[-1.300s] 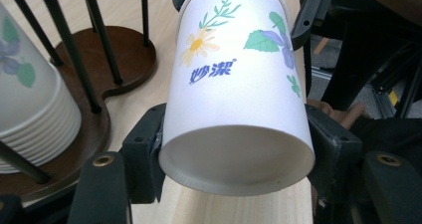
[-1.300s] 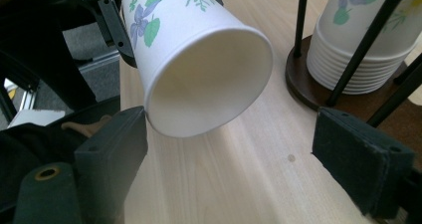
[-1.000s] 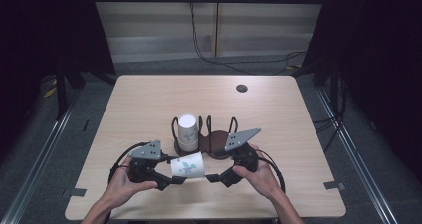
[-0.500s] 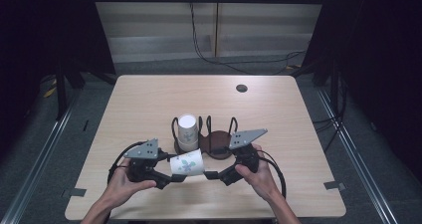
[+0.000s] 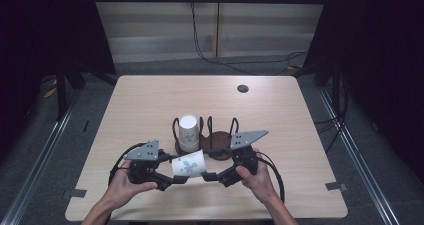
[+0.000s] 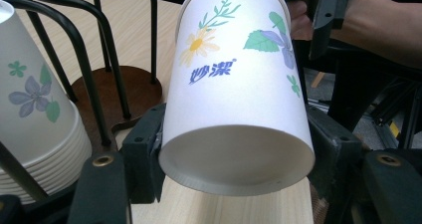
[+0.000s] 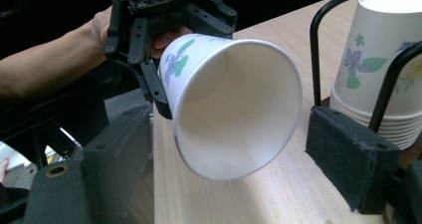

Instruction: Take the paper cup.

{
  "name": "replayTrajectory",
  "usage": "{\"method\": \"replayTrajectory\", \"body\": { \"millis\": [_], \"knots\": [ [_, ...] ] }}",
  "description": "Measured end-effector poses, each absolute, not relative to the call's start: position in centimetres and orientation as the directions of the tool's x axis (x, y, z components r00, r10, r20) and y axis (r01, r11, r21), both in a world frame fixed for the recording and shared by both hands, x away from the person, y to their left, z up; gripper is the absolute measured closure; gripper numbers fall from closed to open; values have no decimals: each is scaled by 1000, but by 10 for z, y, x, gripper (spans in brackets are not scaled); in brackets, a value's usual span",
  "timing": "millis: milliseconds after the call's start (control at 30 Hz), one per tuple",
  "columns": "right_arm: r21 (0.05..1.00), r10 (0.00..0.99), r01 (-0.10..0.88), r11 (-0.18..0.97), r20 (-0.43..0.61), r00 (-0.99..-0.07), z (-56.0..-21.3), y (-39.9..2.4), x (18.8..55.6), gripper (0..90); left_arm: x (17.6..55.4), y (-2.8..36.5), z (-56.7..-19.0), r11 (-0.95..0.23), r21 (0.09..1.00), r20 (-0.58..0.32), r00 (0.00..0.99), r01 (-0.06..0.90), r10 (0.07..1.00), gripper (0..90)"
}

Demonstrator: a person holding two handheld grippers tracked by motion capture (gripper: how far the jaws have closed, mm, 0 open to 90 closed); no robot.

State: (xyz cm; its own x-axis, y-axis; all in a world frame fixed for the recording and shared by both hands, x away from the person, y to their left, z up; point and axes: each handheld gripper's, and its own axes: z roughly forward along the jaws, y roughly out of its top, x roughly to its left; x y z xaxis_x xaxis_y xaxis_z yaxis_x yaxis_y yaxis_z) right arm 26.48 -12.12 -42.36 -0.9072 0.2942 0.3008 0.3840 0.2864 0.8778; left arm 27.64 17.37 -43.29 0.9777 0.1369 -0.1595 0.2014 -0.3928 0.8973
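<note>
The room is dark, with a grey floor [image 5: 150, 67] and black cables [image 5: 210, 55] behind; the light wood table [image 5: 150, 105] has a small dark round spot [image 5: 243, 88]; a black wire rack [image 5: 207, 135] holds a stack of cups [image 5: 188, 132]; the left gripper [image 5: 172, 177] squeezes 1 paper cup [image 5: 189, 164] lying sideways above the table's near edge; the right gripper [image 5: 212, 176] has just been closing, its jaws around the rim but not touching.

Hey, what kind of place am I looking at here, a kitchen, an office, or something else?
Most likely a lab or recording rig, not a kitchen. A bare wooden table stands between dark curtains, cables trail over the floor behind it, and a person works a paper cup with hand-held grippers beside a wire cup rack.
</note>
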Motion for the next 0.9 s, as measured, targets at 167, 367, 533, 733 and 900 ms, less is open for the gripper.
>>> {"method": "replayTrajectory", "body": {
  "millis": [167, 367, 533, 733, 900],
  "knots": [
    [877, 284, 393, 276, 316, -905, -424, -120, 266, 209, 276, 172, -432, -391, 898, -161, 978, 200, 131, 356],
    [880, 283, 403, 251, 332, -900, -426, -119, 267, 175, 276, 169, -430, -375, 905, -164, 979, 199, 122, 356],
    [884, 300, 406, 230, 333, -894, -427, -119, 267, 138, 275, 170, -430, -371, 907, -164, 979, 197, 117, 356],
    [878, 291, 413, 242, 340, -894, -428, -116, 267, 136, 274, 167, -430, -375, 908, -158, 981, 188, 108, 357],
    [872, 287, 417, 257, 343, -894, -429, -112, 267, 149, 274, 165, -430, -376, 907, -163, 982, 189, 99, 357]
  ]
}}
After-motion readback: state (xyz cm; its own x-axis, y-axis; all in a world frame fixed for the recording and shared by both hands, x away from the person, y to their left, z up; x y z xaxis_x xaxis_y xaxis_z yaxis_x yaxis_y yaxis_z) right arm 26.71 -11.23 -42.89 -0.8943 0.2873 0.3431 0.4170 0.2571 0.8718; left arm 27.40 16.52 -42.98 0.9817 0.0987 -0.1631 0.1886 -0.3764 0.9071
